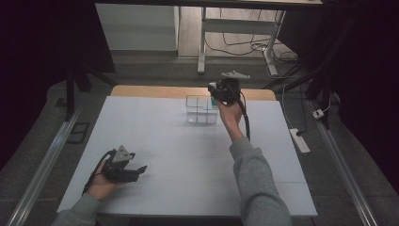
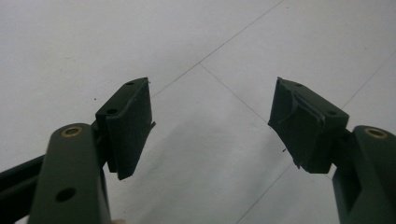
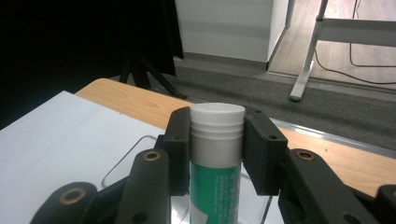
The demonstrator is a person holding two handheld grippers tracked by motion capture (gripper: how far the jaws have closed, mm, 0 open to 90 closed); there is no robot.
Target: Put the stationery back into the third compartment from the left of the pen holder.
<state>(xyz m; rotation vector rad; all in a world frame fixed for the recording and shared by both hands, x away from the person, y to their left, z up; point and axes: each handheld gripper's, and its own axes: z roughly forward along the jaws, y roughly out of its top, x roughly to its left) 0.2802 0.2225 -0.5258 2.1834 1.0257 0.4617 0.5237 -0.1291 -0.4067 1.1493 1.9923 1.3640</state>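
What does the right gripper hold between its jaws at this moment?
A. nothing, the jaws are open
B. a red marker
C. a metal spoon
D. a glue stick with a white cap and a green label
D: in the right gripper view, the right gripper is shut on the glue stick, the jaws pressing just below its white cap.

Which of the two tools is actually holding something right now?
The right tool, by the clear box: it clamps a green glue stick with a white cap. The left tool is open over the table.
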